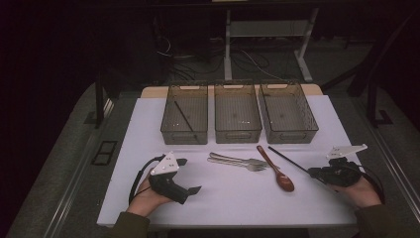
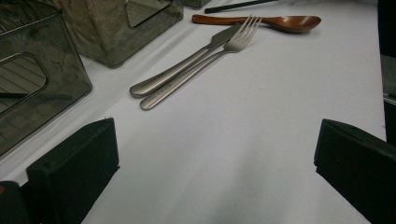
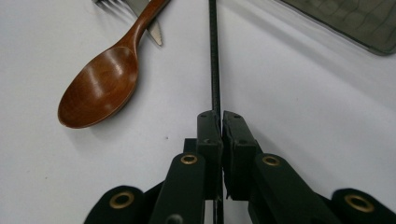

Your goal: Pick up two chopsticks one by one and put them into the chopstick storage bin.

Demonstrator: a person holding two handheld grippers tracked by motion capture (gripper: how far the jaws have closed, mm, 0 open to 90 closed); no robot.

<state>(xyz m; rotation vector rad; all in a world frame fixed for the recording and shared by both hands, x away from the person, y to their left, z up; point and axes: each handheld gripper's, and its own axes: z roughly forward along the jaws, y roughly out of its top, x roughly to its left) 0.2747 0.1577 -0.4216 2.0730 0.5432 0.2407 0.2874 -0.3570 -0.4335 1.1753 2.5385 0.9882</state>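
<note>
Pinching a thin black chopstick (image 3: 214, 70), the right gripper (image 3: 220, 122) has its two jaws pressed nearly together on the stick's near end; the stick runs straight out between the pads and lies along the white table (image 3: 303, 107). High view: right gripper (image 1: 317, 173) sits at the table's right edge, low, the chopstick (image 1: 287, 159) slanting from it up and left toward the right bin (image 1: 288, 113). Wooden spoon (image 3: 105, 77) lies just left of the stick in the right gripper view, bowl toward the gripper, not touching the stick; its handle crosses over a knife tip (image 3: 152, 30) farther out. Left gripper (image 2: 215, 154) has its jaws spread wide, nothing between them but bare table; in the high view it (image 1: 190, 176) rests at the near left, held in a hand (image 1: 146, 198), well apart from the cutlery. Ahead of it lie a metal fork (image 2: 210, 58) and knife (image 2: 182, 65), side by side and touching, tips pointing at the spoon (image 2: 271, 21). Three dark see-through bins stand in a row at the far side: the left bin (image 1: 184, 114) holds a second black chopstick (image 1: 184, 118) lying slantwise; the middle bin (image 1: 237, 113) stands close beside it.
</note>
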